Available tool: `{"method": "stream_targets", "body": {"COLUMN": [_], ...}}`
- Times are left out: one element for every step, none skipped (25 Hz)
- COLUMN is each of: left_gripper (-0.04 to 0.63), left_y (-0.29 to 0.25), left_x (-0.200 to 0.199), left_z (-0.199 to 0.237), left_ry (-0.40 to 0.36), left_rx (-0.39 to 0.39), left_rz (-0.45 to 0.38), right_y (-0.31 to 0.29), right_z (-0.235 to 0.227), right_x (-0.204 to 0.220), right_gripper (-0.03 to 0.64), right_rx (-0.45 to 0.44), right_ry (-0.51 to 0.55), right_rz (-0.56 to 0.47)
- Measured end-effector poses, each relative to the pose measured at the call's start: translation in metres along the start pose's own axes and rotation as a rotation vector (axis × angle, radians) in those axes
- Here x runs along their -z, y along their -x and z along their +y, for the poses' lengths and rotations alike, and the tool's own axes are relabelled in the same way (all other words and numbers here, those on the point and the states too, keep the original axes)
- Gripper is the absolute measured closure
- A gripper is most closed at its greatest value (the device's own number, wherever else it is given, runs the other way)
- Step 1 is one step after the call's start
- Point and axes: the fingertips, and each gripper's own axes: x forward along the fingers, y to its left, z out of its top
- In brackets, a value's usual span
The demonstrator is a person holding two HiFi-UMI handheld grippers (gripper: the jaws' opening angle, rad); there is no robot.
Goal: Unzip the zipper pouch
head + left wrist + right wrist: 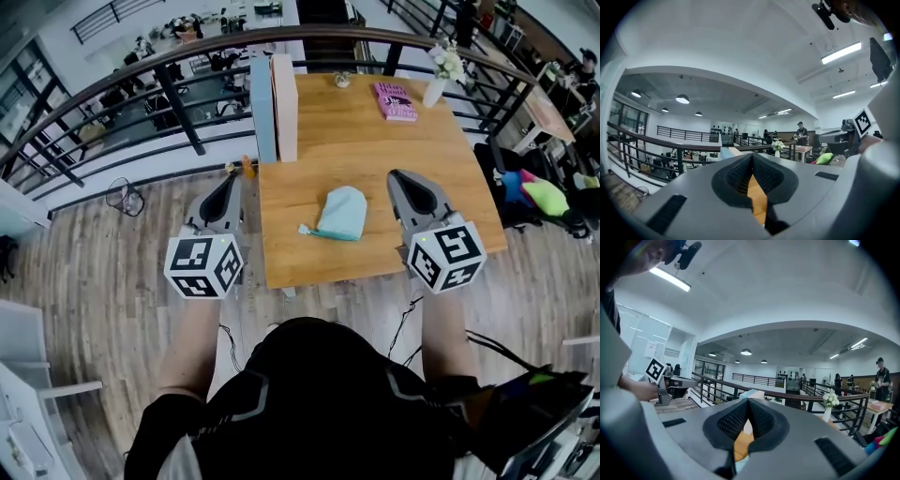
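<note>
A pale teal zipper pouch (341, 213) lies flat on the wooden table (375, 150), near its front edge, with the zipper's end at its left (305, 230). My left gripper (231, 180) hangs off the table's left edge, over the floor, left of the pouch. My right gripper (397, 177) is over the table just right of the pouch, apart from it. Both are shut with nothing between the jaws. In the left gripper view the left gripper (751, 158) points level along the table; in the right gripper view the right gripper (747, 401) does the same.
A pink book (395, 100) and a white vase of flowers (441, 77) stand at the table's far right. Upright blue and white panels (275, 108) stand at its far left corner. A dark railing (187, 58) curves behind, and bags (539, 197) lie to the right.
</note>
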Motion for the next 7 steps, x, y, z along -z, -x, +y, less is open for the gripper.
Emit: {"method": "stream_targets", "body": {"left_gripper": [0.566,0.566,0.566,0.566,0.566,0.566,0.566], "left_y": [-0.0008,-0.0016,-0.0023,-0.003,-0.0036,-0.0043,-0.0051], "left_x": [-0.0017,-0.0031,-0.0043,-0.0054,-0.0066,-0.0078,-0.009], "left_z": [0.0004,0.0011,0.0018,0.0024,0.0027,0.0029,0.0029], "left_ry": [-0.008,-0.013,-0.014,-0.012,-0.009,-0.006,-0.003], "left_rx": [-0.005,-0.012,-0.019,-0.025,-0.03,-0.033,-0.036], "left_rz": [0.0,0.0,0.0,0.0,-0.001,-0.002,-0.003], "right_y": [-0.001,-0.0019,-0.0027,-0.0034,-0.004,-0.0048,-0.0055], "right_z": [-0.0023,-0.0042,-0.0058,-0.0071,-0.0085,-0.0098,-0.0111], "right_x": [-0.0006,-0.0011,-0.0013,-0.0016,-0.0021,-0.0028,-0.0035], "right_gripper": [0.609,0.608,0.608,0.608,0.608,0.607,0.608], "right_rx": [0.002,0.003,0.003,0.004,0.004,0.005,0.005], "right_ry": [0.001,0.002,0.002,0.002,0.001,0.0,-0.001], "right_rz": [-0.002,-0.002,-0.002,-0.003,-0.003,-0.005,-0.006]}}
